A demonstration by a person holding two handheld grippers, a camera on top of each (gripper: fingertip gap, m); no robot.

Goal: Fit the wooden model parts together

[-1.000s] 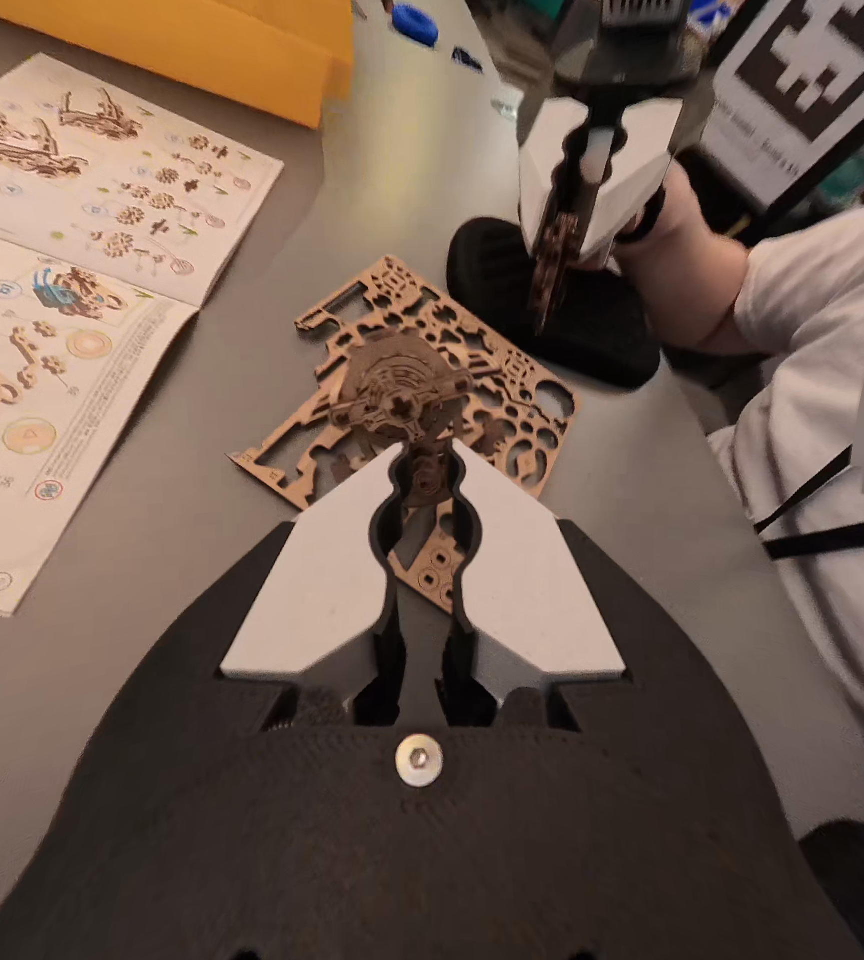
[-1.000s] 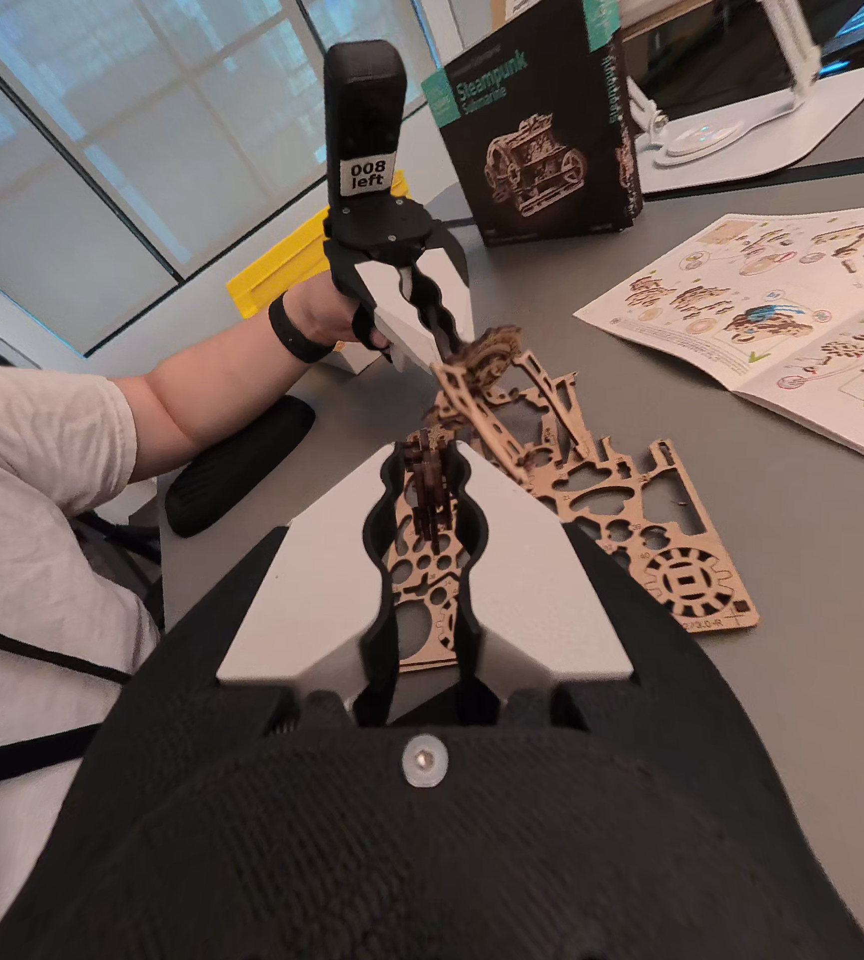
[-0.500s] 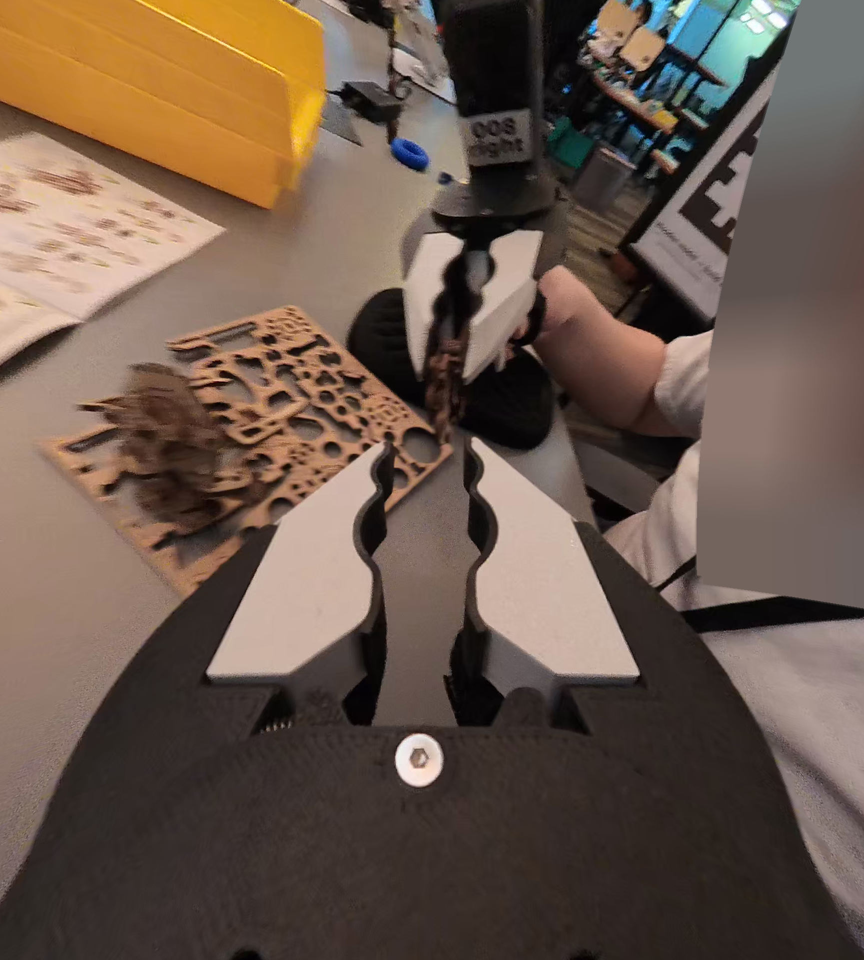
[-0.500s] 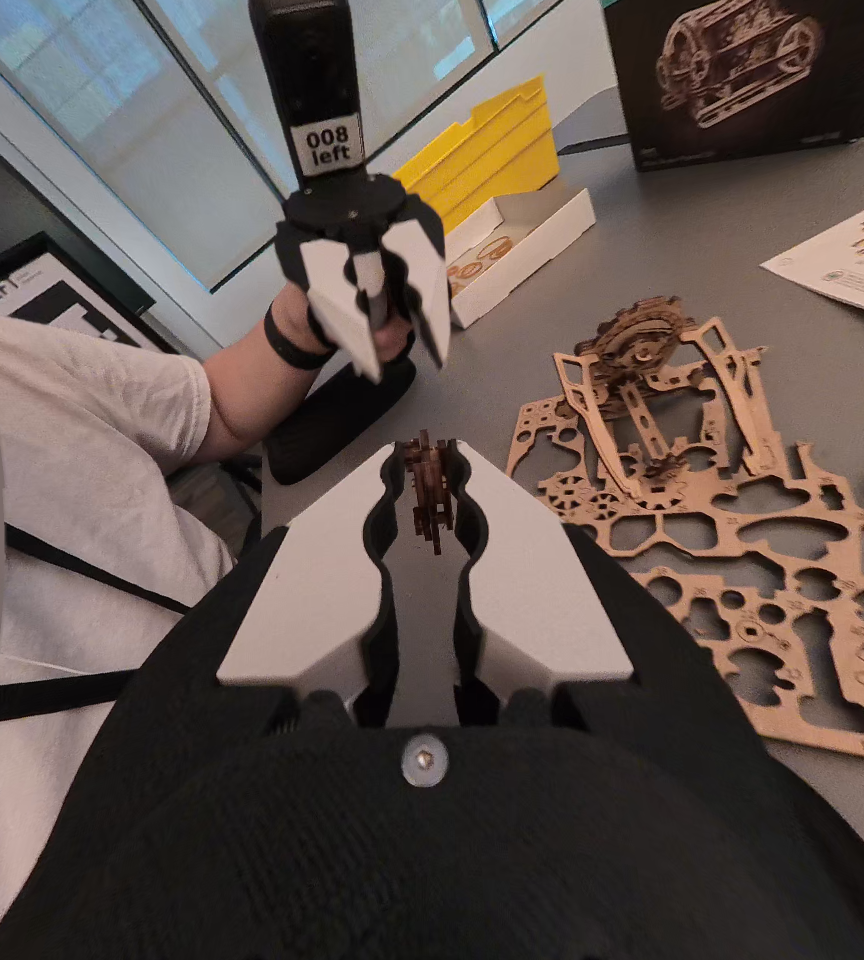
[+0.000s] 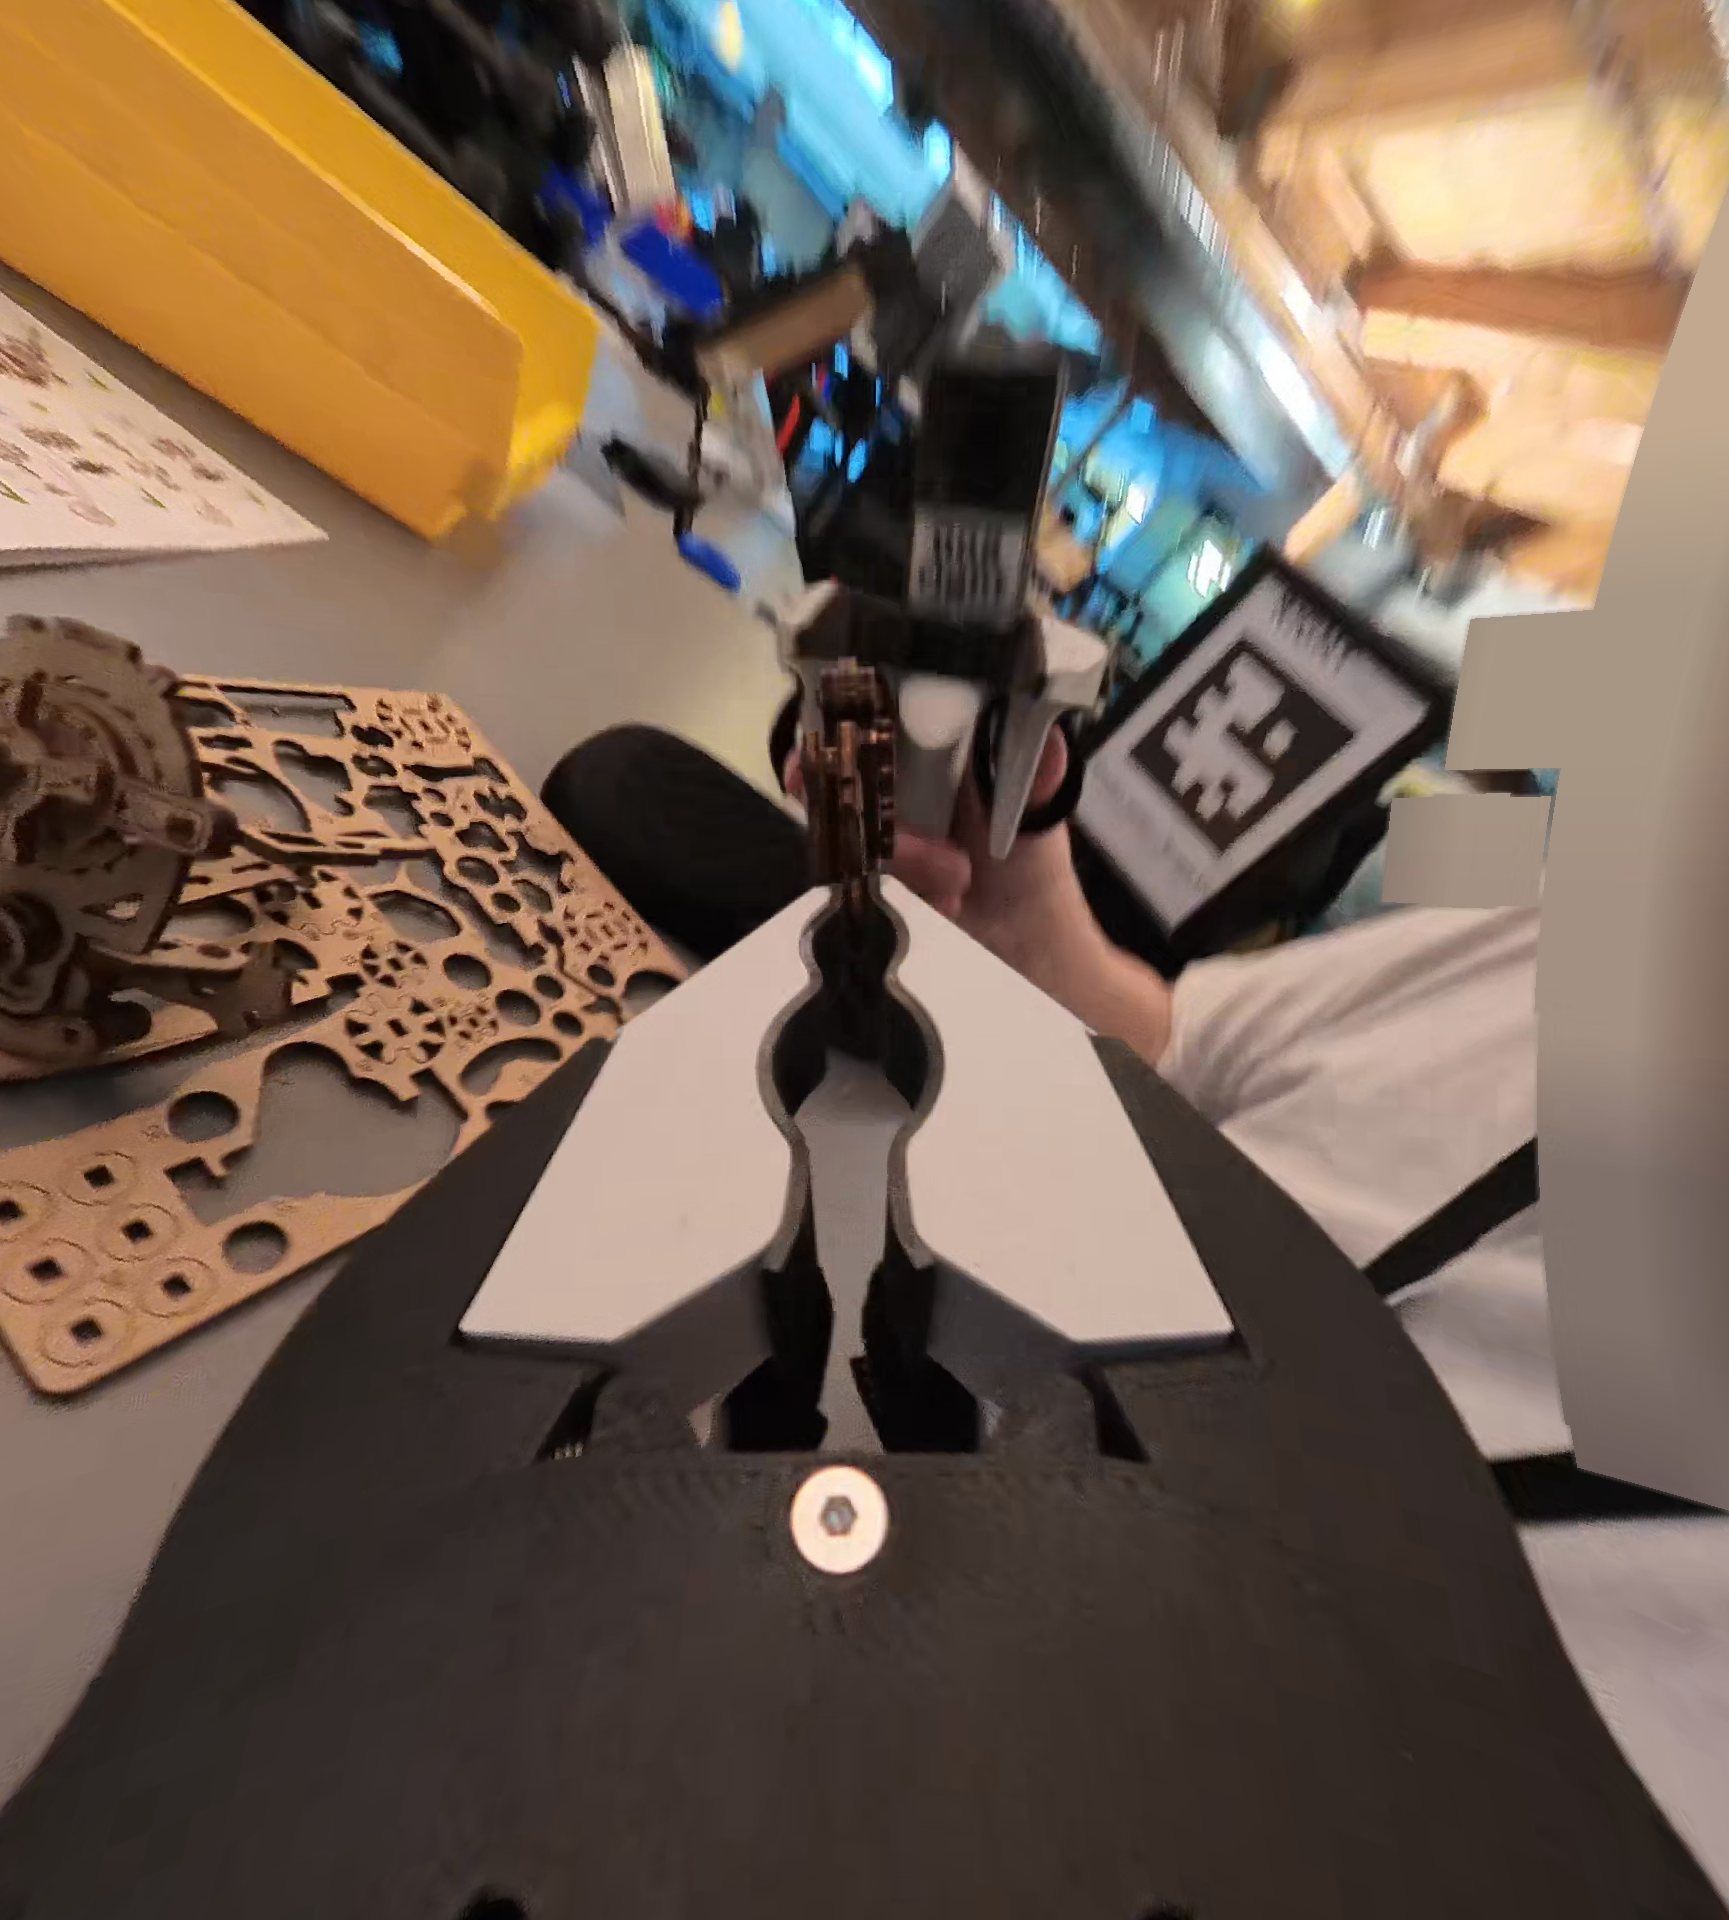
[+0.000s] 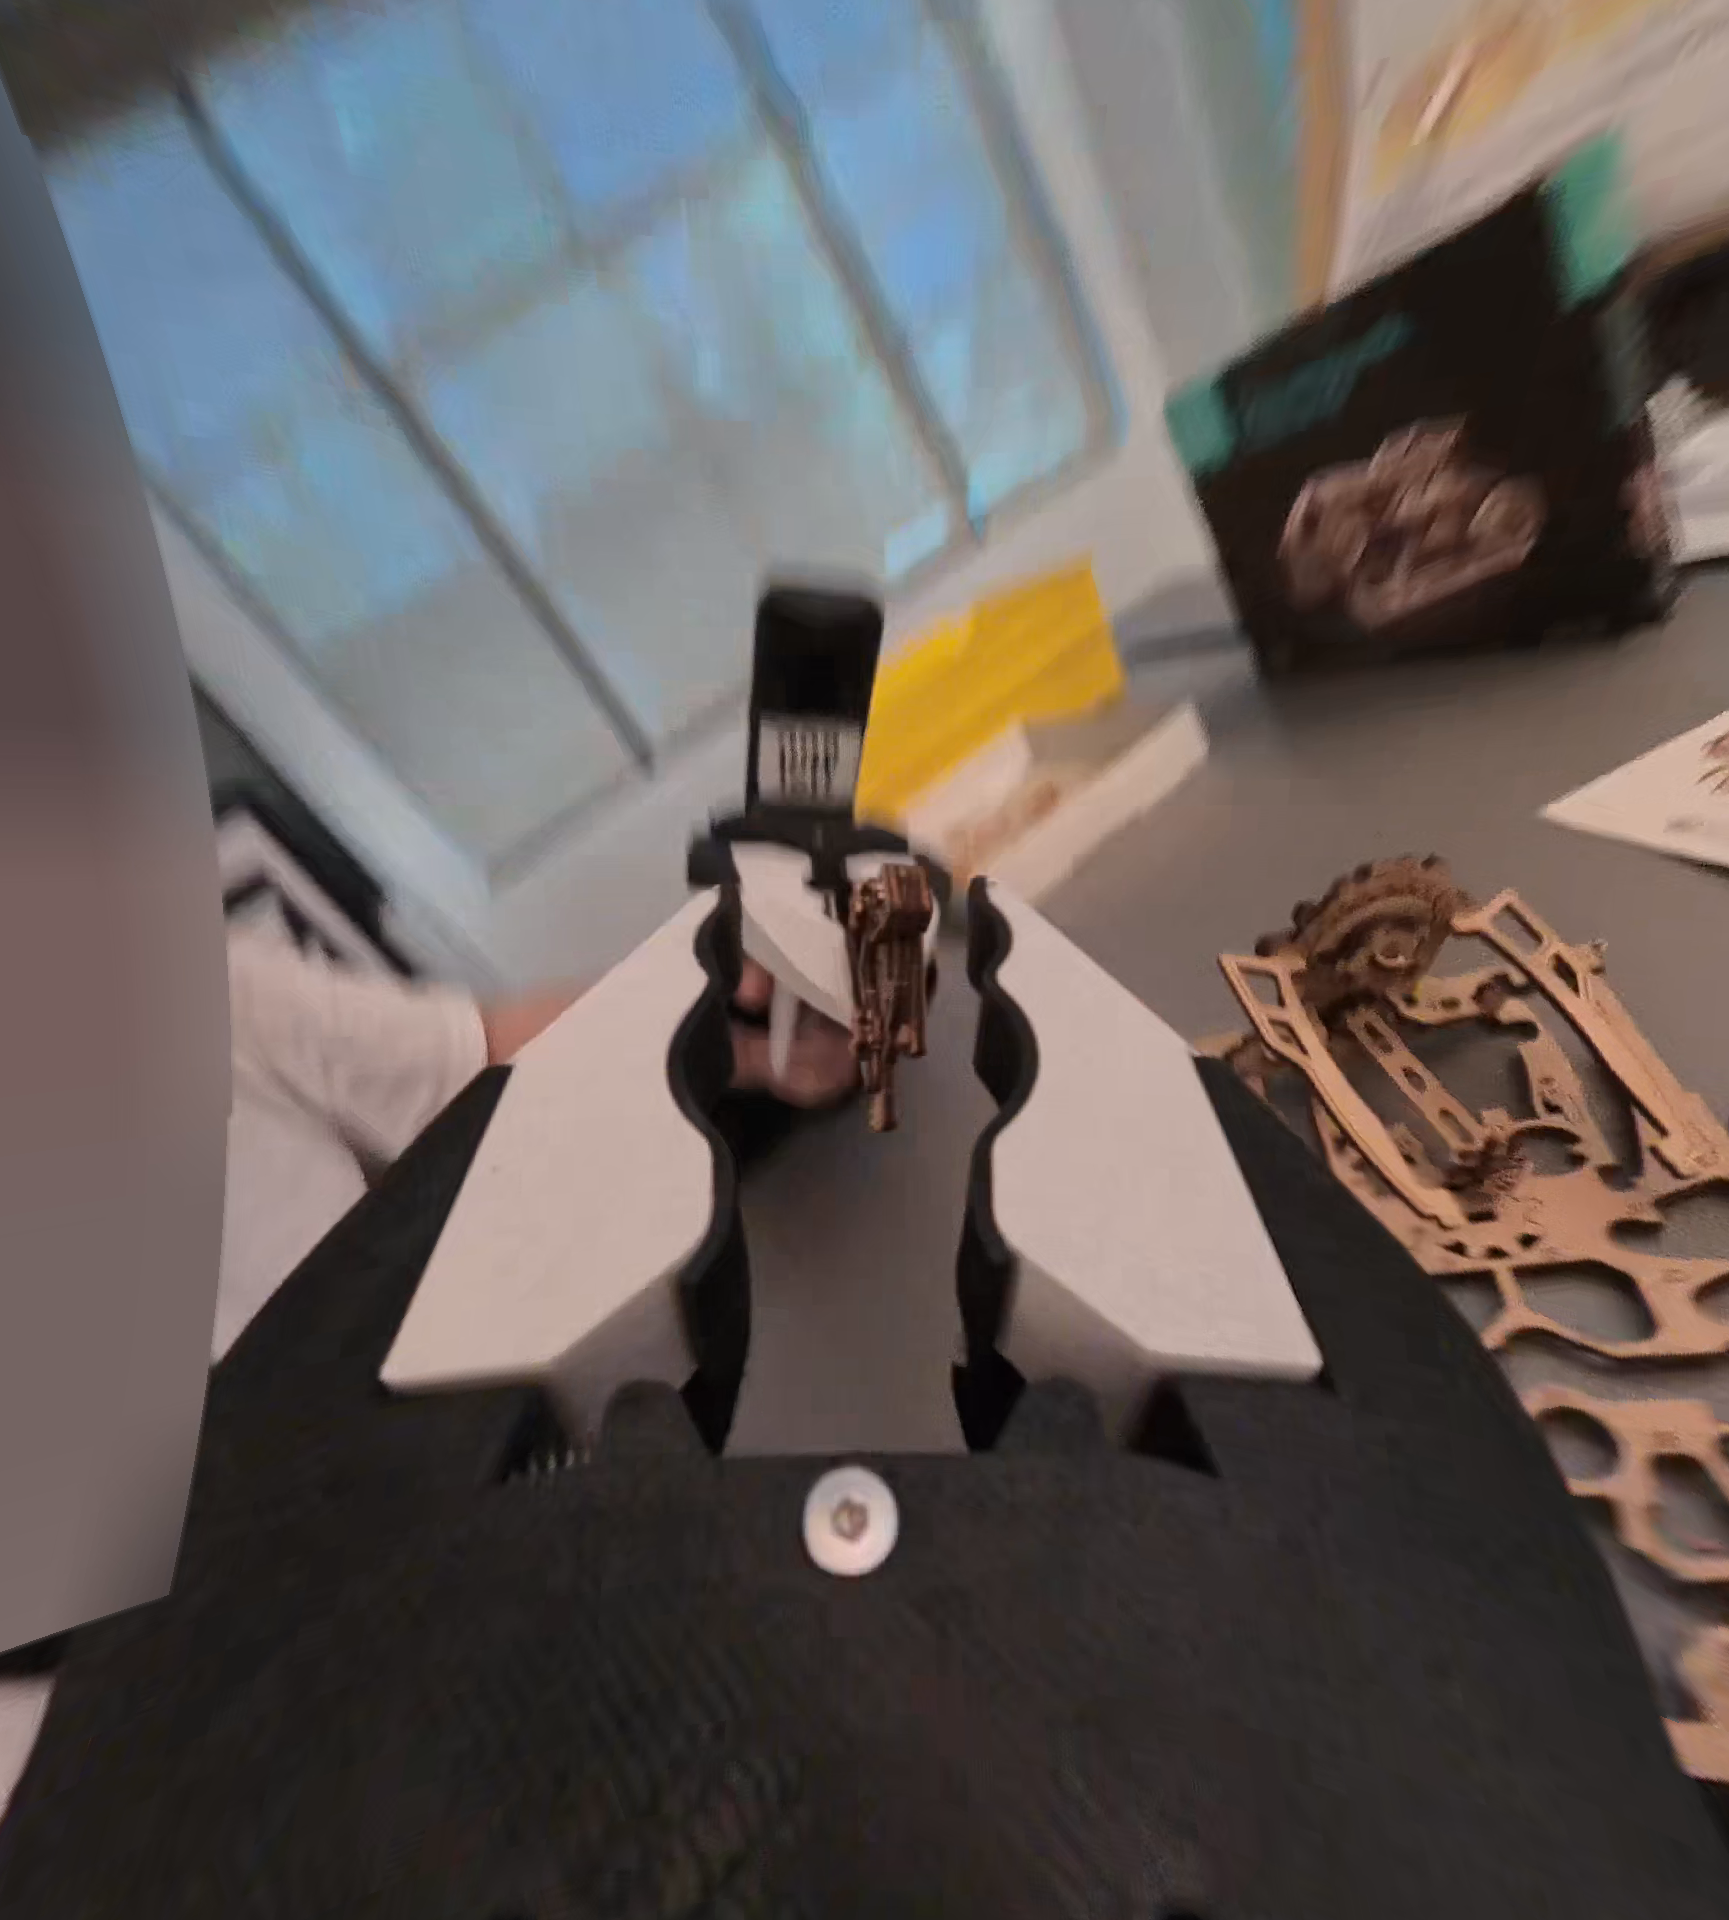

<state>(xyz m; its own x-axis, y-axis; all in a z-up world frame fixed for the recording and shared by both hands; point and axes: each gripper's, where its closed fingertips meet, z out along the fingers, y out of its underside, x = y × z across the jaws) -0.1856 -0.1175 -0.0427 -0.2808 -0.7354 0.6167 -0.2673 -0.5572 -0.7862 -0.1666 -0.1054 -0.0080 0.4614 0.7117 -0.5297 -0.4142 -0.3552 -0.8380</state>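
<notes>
My left gripper (image 5: 847, 906) is shut on a small dark wooden gear part (image 5: 845, 764), which sticks up from its tips. It also shows in the right wrist view (image 6: 855, 982), holding the part (image 6: 886, 987). My right gripper (image 6: 849, 925) is open wide and empty, with the part between its spread fingers but apart from them. It shows blurred in the left wrist view (image 5: 964, 810), just behind the part. The partly built wooden model (image 5: 49, 831) rests on the cut-out wooden sheet (image 5: 112, 1278) on the grey table, also seen at the right of the right wrist view (image 6: 1379, 956).
A yellow bin (image 5: 268, 260) and an instruction booklet (image 5: 60, 468) lie at the back left. A black wrist rest (image 5: 673, 821) and a black-and-white marker board (image 5: 1244, 748) are behind the grippers. A dark kit box (image 6: 1442, 499) stands at the far right. The person's white shirt (image 5: 1359, 1091) is close. Left tips to right tips: about 4 cm.
My left gripper let go of the model, which now lies on the sheet, swung right and shut on the small part. My right gripper opened and released that part.
</notes>
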